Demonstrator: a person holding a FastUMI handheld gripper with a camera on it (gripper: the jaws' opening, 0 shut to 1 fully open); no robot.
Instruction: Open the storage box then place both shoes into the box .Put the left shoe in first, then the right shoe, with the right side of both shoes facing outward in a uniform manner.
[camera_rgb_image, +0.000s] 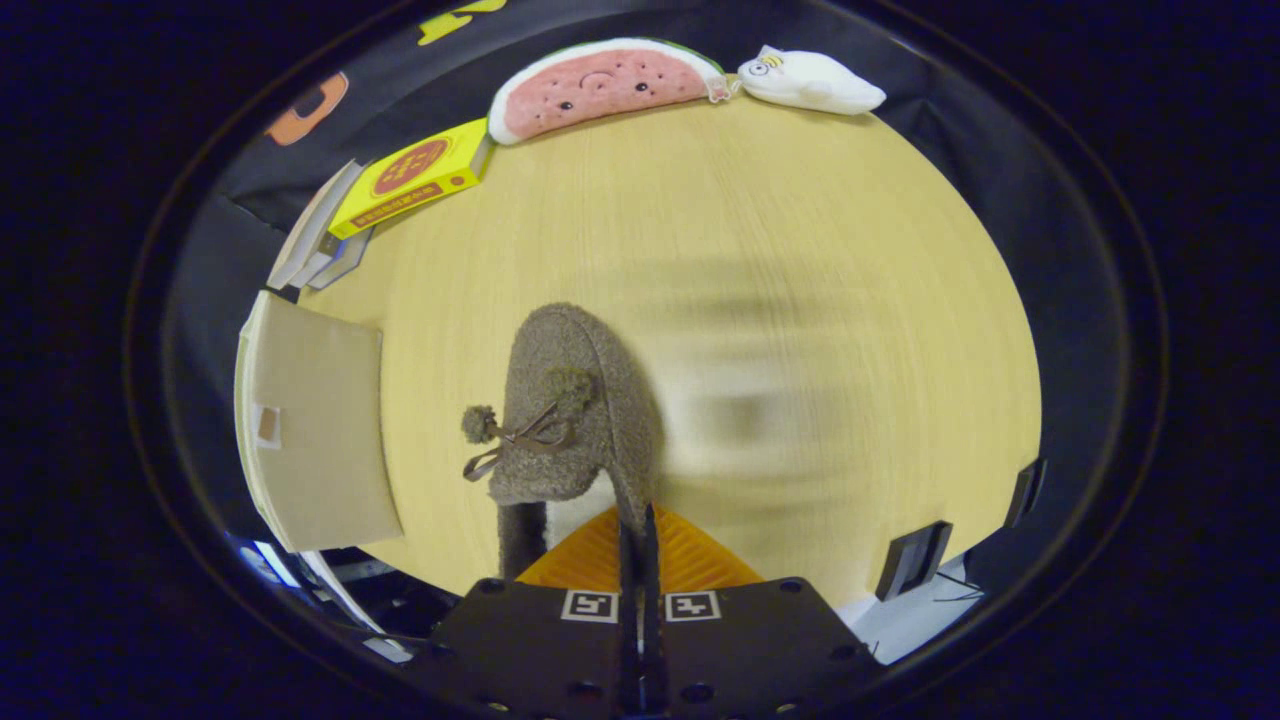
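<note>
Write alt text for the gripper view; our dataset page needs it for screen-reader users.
The gripper is shut on the collar of a brown fleece shoe, toe pointing ahead over a wooden table. A beige storage box sits beside it; a watermelon plush lies beyond.

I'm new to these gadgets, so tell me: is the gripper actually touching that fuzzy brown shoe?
Touching. In the gripper view, the fingers are closed together on the rear edge of the fuzzy brown shoe, whose collar runs down between them with no gap.

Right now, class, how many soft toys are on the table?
2: a watermelon plush and a white plush, side by side at the far edge, well beyond the shoe pinched in the hand-held gripper. Others may be hidden.
</note>
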